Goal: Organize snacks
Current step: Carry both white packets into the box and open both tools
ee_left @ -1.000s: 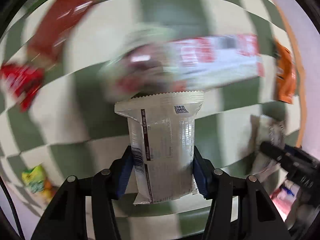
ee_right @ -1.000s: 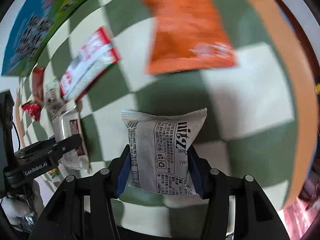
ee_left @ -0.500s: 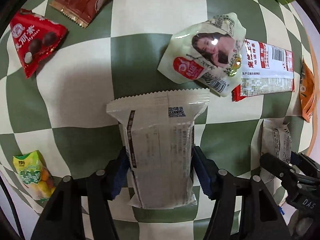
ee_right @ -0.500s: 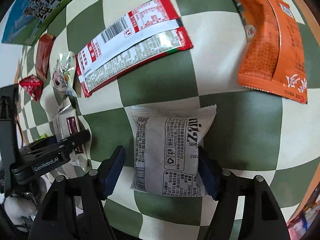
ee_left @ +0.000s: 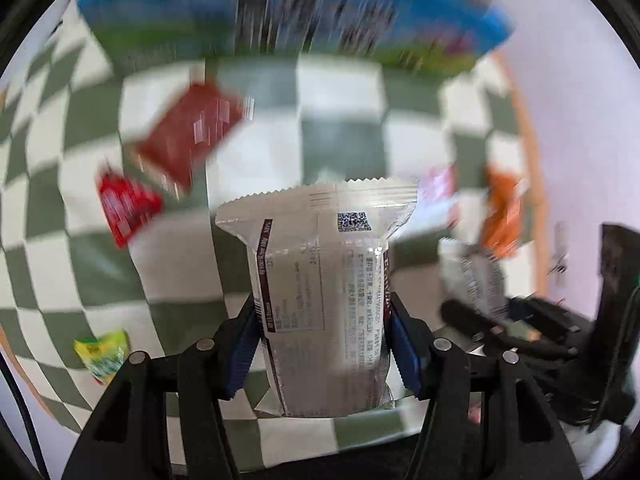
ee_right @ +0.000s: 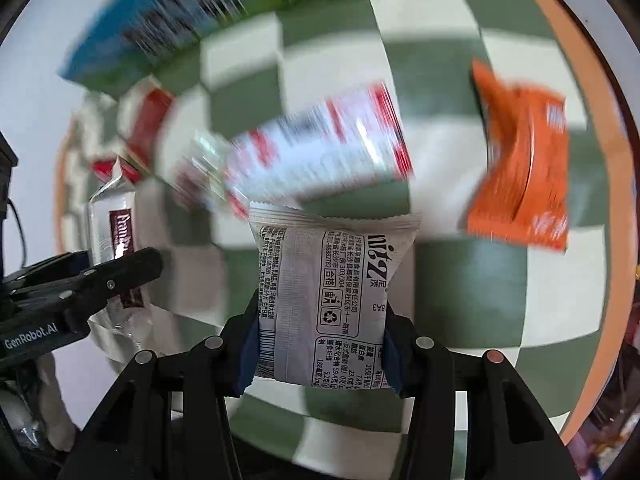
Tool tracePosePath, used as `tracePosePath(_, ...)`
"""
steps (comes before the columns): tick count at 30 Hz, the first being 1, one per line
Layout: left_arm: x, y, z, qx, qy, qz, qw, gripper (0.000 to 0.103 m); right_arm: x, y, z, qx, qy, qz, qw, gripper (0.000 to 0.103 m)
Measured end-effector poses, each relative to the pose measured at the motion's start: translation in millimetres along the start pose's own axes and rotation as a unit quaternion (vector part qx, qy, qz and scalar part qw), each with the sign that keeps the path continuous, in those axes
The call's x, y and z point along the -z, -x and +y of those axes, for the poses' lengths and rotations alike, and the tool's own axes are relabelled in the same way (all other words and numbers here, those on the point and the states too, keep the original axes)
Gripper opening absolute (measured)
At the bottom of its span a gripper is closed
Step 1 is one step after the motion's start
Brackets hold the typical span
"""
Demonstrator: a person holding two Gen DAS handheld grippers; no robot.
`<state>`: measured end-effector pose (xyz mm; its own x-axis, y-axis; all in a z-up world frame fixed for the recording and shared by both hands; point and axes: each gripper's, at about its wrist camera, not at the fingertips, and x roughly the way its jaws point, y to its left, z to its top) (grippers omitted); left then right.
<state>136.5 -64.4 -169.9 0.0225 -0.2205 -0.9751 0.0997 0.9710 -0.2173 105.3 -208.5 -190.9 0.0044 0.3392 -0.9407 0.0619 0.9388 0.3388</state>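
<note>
My left gripper (ee_left: 322, 344) is shut on a silvery white snack packet (ee_left: 320, 292) with a dark red stripe and a QR code, held above the checkered cloth. My right gripper (ee_right: 320, 344) is shut on a grey-white snack packet (ee_right: 328, 300) with black print, also lifted. The right gripper and its packet (ee_left: 472, 276) show at the right of the left wrist view. The left gripper (ee_right: 80, 292) and its packet (ee_right: 112, 248) show at the left of the right wrist view.
On the green and white checkered cloth (ee_left: 340, 128) lie a dark red pack (ee_left: 188, 132), a small red pack (ee_left: 124, 208), a yellow-green pack (ee_left: 104, 354), an orange bag (ee_right: 524, 160) and a long red-white pack (ee_right: 320, 152). A blue and green box (ee_left: 288, 12) stands at the far edge.
Both grippers have lifted and tilted up with their packets; the view now reaches the blue and green box at the far edge. The scene is motion-blurred.
</note>
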Motion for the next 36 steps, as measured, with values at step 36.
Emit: tracePosePath(36, -242, 3, 103, -0.157, 0.006, 0.016, 0.9875, 0.093, -289, 23, 50, 0.054, 0.064, -0.035, 0.996, 0.088)
